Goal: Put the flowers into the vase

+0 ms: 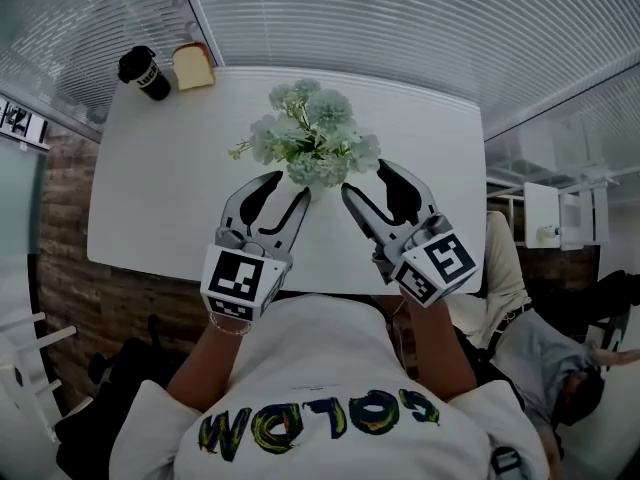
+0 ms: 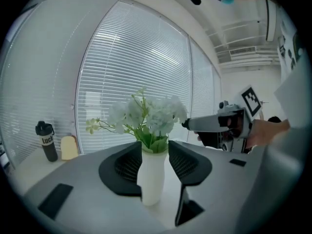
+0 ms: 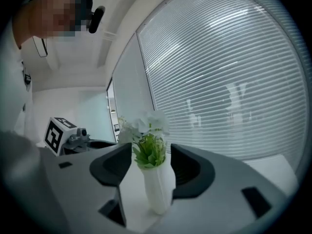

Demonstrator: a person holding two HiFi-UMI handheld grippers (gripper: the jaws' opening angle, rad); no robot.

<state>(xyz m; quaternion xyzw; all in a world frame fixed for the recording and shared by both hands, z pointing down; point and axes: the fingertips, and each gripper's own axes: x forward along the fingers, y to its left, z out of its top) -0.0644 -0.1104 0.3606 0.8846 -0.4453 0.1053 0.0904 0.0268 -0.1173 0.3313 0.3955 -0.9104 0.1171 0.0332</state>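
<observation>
Two hand-held tools, one vase, one bunch of flowers and two bystanding objects, all on one white tabletop (image 1: 140,188). Vase (image 2: 152,177): white, slim, upright, about the middle of the tabletop and well clear of every edge, a spot either tool can reach. Flowers (image 1: 312,133): pale blooms on green stems, stems already down the vase's neck, heads spreading above the rim and hiding the vase from above. Left tool (image 1: 290,185): jaws apart, gripping nothing, aimed at the vase from the near-left; the vase shows in the gap between its jaws, but no pad is seen to press on it. Right tool (image 1: 363,176): jaws likewise apart and empty, aimed at the vase from the near-right, with the vase again framed in the gap. Both tips lie just beside the lowest blooms, flanking the vase; judged, this lets them steady or straighten the arrangement. Black cup (image 1: 145,73) and toast-shaped block (image 1: 193,66): at the far-left corner, well apart from the work, apparently no part of it. Task status, judged: flowers placed, little or nothing left to do.
</observation>
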